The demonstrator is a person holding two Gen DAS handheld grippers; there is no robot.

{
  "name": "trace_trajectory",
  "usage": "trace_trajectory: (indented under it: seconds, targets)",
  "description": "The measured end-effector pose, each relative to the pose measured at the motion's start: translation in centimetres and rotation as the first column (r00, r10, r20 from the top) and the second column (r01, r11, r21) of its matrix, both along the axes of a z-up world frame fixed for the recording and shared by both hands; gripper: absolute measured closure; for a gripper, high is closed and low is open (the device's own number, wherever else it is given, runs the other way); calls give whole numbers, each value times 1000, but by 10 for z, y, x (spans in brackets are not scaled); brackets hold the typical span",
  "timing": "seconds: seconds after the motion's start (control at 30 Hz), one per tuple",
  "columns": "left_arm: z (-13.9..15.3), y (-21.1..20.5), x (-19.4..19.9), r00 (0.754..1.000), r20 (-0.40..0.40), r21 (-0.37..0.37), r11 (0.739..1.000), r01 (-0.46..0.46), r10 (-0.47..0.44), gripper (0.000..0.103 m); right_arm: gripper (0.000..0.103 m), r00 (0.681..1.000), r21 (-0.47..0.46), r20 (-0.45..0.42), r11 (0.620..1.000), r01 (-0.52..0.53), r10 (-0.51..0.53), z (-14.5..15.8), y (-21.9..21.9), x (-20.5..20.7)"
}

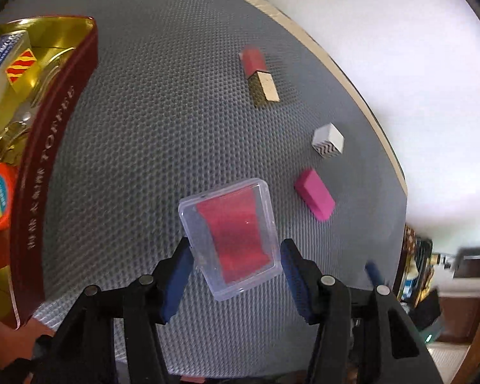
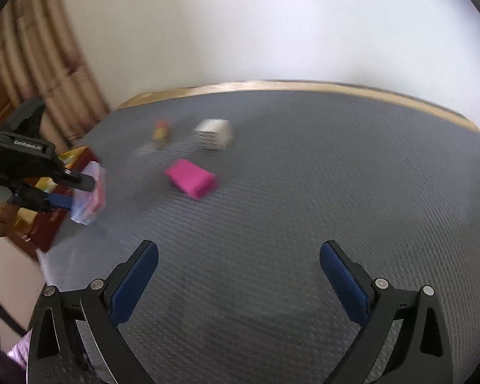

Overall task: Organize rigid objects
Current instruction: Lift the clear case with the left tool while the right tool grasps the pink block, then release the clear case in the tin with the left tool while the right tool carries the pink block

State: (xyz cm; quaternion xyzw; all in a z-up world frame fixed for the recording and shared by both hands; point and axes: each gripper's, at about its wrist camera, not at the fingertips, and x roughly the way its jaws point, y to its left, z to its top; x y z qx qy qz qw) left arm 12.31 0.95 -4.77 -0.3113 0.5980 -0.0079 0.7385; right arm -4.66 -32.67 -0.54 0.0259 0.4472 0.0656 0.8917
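The left tool (image 1: 235,252) is gripping a clear plastic case holding something red (image 1: 230,238) above the grey mat-covered desk (image 1: 144,128); motion blur is smearing it in the right view. The right tool (image 2: 239,257) is gaping wide, holding nothing.

open grey mat (image 2: 304,192) ahead of the right tongs (image 2: 239,267); pink block (image 2: 192,178), white cube (image 2: 215,133) farther left

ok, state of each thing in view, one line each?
left gripper: jaws closed on the clear case
clear case: lid shut, held
right gripper: jaws wide open, nothing held
toffee tin: open, items inside
pink block: loose on mat
chevron cube: loose on mat
red-gold block: lying flat
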Motion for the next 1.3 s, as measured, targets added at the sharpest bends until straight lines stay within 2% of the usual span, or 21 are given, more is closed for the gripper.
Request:
trace_trajectory:
  seconds: [0.23, 0.37, 0.5, 0.53, 0.6, 0.63, 0.73, 0.83, 0.97, 1.1, 1.3]
  targets:
    - [40, 9, -39, 999, 29, -28, 999, 19, -18, 46, 4, 981, -60, -56, 980, -191, 187, -6, 34, 57]
    - [56, 17, -55, 999, 51, -26, 1000, 15, -13, 46, 13, 967, -80, -121, 969, -234, 224, -17, 42, 86]
    - [71, 28, -69, 997, 79, -10, 1000, 2, -2, 46, 15, 954, -67, -178, 965, -254, 239, -29, 48, 110]
    - [76, 33, -73, 996, 87, -2, 1000, -1, 1, 46, 18, 950, -74, -198, 962, -262, 243, -34, 50, 114]
    - [86, 45, -82, 995, 99, 9, 1000, -21, 20, 46, 44, 937, -148, -274, 953, -266, 219, -49, 57, 122]
    - [90, 51, -86, 995, 101, 14, 1000, -28, 27, 46, 59, 938, -171, -274, 949, -265, 213, -50, 59, 122]
    - [105, 79, -102, 992, 112, 48, 997, -67, 62, 46, 76, 939, -190, -288, 951, -246, 185, -50, 61, 122]
    - [114, 107, -116, 988, 118, 82, 990, -111, 101, 46, 76, 948, -159, -281, 967, -198, 148, -49, 58, 113]
    - [121, 148, -136, 979, 124, 143, 973, -181, 164, 46, 76, 962, -28, -241, 990, -141, 130, -40, 51, 91]
    - [107, 165, -143, 978, 97, 174, 964, -201, 186, 46, 76, 977, 104, -189, 991, -84, 103, -29, 54, 71]
    - [74, 159, -137, 985, 61, 183, 968, -169, 161, 46, 76, 986, 196, -138, 978, -69, 97, -13, 81, 50]
